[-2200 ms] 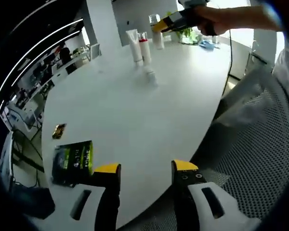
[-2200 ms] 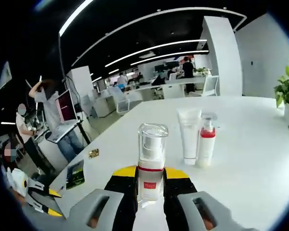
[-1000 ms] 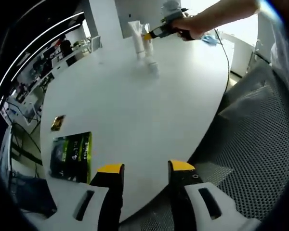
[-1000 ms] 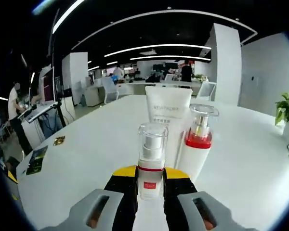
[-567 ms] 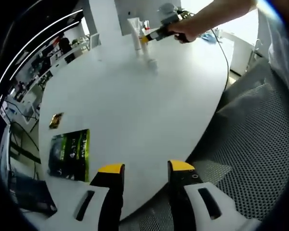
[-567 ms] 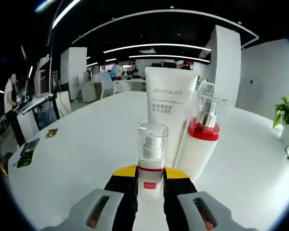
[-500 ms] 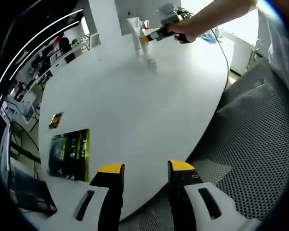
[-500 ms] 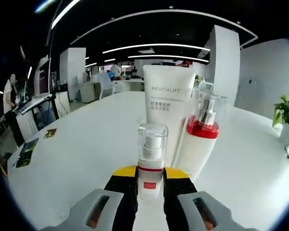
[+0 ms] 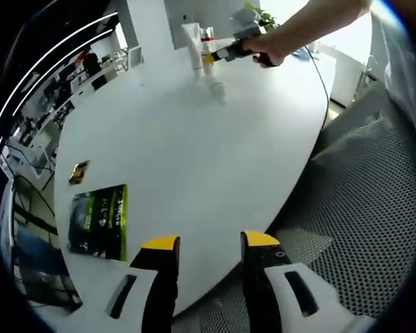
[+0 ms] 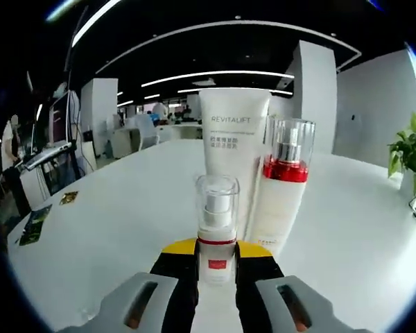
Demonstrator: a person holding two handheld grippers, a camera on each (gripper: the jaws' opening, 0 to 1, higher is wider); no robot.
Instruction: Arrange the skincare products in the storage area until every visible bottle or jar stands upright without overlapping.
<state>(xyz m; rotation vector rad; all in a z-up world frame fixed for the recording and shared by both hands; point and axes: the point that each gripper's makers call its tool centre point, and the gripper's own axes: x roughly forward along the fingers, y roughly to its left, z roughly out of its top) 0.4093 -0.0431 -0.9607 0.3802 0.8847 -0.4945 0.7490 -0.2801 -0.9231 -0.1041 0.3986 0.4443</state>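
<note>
My right gripper (image 10: 217, 262) is shut on a small pump bottle (image 10: 217, 225) with a clear cap and a red label, held upright just above the white table (image 10: 118, 236). Close behind it stand a white REVITALIFT tube (image 10: 232, 156) and a white pump bottle with a red collar (image 10: 281, 198), both upright. In the left gripper view the tube (image 9: 191, 46) and red-collared bottle (image 9: 208, 40) stand at the table's far end, with the right gripper (image 9: 213, 57) in a person's hand beside them. A small white item (image 9: 217, 89) rests nearer, too blurred to identify. My left gripper (image 9: 206, 244) is open over the table's near edge.
A green packet (image 9: 97, 218) and a small gold item (image 9: 78, 172) lie on the near left part of the table (image 9: 194, 152). A mesh chair (image 9: 360, 208) stands to the right of it. A potted plant (image 10: 410, 156) sits at the far right. Office desks and people fill the background.
The right gripper has carried the small pump bottle closer to the tube and the red-collared bottle, which now loom larger behind it. The left gripper has barely moved and stays open.
</note>
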